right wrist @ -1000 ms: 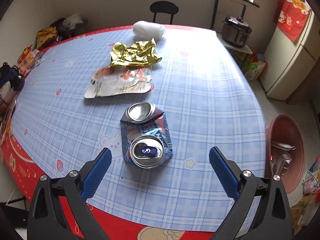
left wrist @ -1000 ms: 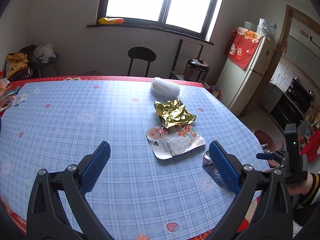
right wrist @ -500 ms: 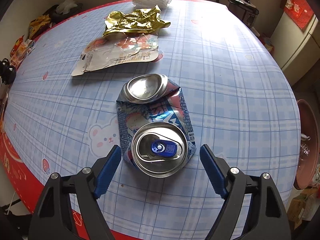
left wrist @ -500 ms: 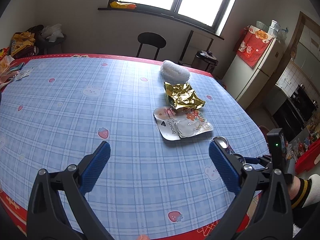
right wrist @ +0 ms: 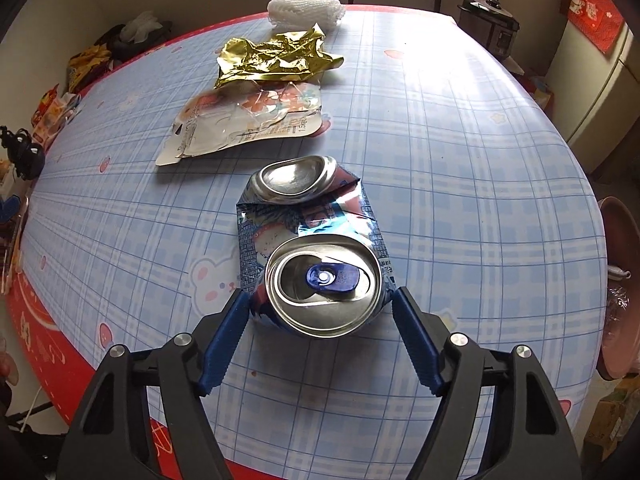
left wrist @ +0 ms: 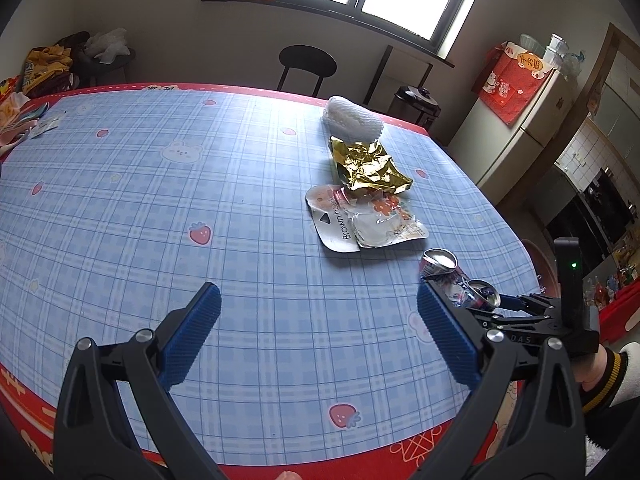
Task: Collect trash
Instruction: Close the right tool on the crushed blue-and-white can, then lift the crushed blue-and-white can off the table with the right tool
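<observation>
While right hand-held gripper (right wrist: 322,312) closes, crushed can (right wrist: 312,248) between, contact unclear

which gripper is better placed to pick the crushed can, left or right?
Right. The right gripper straddles the crushed can, jaws closing on its near end, pads just short of its sides. The left gripper stands open over bare tablecloth, nothing between its jaws, the can off to its right.

Each gripper (right wrist: 320,300) has black angular arms with silver screws and ribbed blue pads (left wrist: 192,336). The person's sleeve (left wrist: 618,376) is white, cuffed in black with yellow stripes.
</observation>
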`<control>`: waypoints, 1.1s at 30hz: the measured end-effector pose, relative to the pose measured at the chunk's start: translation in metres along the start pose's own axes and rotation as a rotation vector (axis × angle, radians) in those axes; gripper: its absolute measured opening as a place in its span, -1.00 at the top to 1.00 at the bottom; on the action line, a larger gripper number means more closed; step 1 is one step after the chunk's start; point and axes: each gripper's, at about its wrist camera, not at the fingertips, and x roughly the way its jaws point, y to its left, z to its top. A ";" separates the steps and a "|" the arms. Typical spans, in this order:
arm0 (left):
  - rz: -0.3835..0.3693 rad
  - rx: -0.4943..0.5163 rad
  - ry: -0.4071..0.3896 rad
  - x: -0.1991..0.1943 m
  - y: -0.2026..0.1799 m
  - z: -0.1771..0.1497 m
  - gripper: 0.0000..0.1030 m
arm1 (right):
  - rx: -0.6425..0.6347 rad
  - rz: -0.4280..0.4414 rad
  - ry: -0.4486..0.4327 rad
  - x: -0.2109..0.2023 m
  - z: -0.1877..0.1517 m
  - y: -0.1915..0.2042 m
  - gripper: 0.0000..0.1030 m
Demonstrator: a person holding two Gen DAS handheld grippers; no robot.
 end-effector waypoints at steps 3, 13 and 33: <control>-0.002 -0.015 0.009 0.002 0.001 -0.001 -0.88 | 0.000 0.009 -0.024 -0.009 0.000 -0.002 -0.33; -0.016 -0.010 0.016 0.004 -0.006 -0.004 -0.88 | 0.000 0.026 -0.003 -0.013 -0.002 -0.005 0.54; 0.023 -0.038 0.025 0.001 0.009 -0.013 -0.88 | 0.221 -0.092 0.018 0.036 0.040 -0.003 -0.09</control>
